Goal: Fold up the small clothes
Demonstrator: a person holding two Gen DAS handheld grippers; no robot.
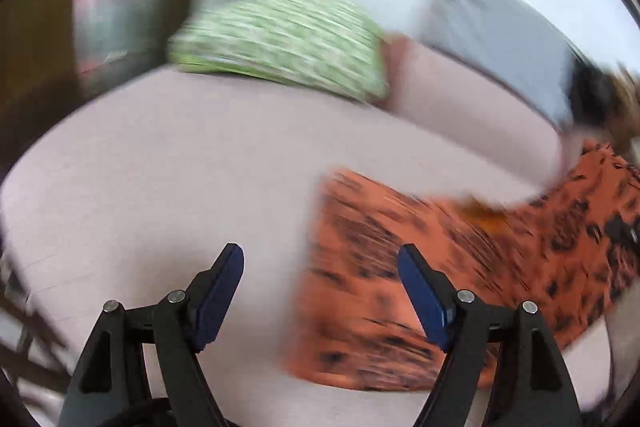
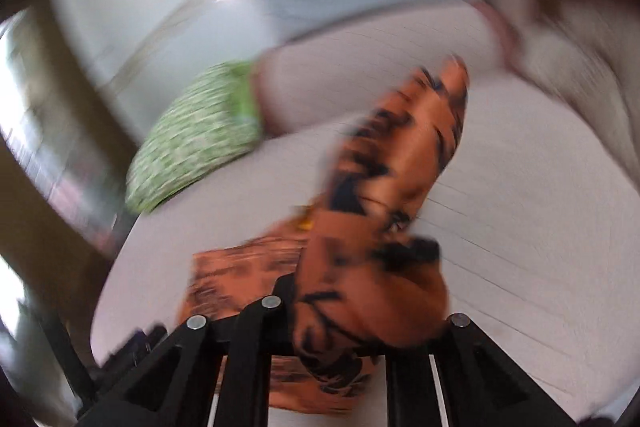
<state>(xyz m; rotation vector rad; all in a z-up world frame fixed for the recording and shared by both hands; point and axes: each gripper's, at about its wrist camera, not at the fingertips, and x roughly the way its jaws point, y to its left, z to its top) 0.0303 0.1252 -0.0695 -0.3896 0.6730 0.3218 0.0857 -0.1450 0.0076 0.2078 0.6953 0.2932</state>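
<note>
An orange garment with black print (image 1: 440, 267) lies on a pale pink sofa seat (image 1: 180, 167), to the right of my left gripper (image 1: 320, 259), which is open and empty above the seat, with blue pads (image 1: 220, 291). In the right wrist view the same garment (image 2: 384, 227) is bunched and lifted, draped over my right gripper (image 2: 352, 311), which is shut on it; its fingertips are hidden by the cloth. Both views are blurred by motion.
A green patterned cushion (image 1: 280, 43) rests against the sofa back, and it also shows in the right wrist view (image 2: 192, 139). A pale wall and a brown door frame (image 1: 36, 47) stand behind. The sofa's left edge is near a dark rack (image 1: 24, 339).
</note>
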